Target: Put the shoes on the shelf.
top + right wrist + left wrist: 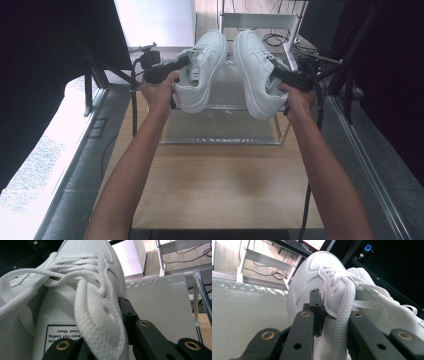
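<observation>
Left fingers (325,322) clamp the left sneaker's (200,70) collar; right fingers (105,340) clamp the right sneaker's (255,75) collar.

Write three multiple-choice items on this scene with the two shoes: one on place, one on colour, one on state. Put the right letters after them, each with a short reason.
1. Where are the shoes?
A. Flat on the wooden table
B. Held up in the air above the glass shelf
C. On the floor

2. What colour are the shoes?
A. Black
B. Red
C. White

3. How does the left hand-held gripper stand?
A. Wide open, nothing between its jaws
B. Shut on the collar of a shoe
C. Lying on the table

Key:
1 B: the left shoe and the right shoe hang over the glass shelf, clear of the wooden table.
2 C: both uppers and soles are white.
3 B: the left hand-held gripper clamps the padded collar; the right hand-held gripper grips its shoe likewise.
</observation>
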Action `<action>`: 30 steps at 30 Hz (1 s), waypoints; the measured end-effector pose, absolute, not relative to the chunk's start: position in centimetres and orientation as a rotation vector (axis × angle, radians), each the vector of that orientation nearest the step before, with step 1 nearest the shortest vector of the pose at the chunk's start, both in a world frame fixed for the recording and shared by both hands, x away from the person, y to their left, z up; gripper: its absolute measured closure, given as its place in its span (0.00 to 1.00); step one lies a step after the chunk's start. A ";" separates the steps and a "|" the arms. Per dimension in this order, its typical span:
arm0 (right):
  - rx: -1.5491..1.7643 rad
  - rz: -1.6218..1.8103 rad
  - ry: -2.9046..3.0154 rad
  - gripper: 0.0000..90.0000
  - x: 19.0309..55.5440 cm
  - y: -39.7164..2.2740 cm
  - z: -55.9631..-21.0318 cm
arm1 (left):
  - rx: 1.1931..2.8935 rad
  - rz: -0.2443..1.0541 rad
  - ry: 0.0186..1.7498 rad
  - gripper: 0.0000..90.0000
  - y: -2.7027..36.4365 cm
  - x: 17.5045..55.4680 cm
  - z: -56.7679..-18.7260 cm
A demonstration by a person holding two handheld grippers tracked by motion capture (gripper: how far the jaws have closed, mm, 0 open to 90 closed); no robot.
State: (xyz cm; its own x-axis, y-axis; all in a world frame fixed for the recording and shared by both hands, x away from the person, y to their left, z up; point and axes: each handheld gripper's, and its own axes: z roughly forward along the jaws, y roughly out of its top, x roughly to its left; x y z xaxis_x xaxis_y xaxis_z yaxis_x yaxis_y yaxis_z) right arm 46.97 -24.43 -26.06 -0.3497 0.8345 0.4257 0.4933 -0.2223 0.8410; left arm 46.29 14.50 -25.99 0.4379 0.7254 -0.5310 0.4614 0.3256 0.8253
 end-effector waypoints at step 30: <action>1.666 1.307 1.732 0.93 52.6 -19.9 -26.8 | 1.324 0.324 1.337 0.89 12.7 49.7 -27.5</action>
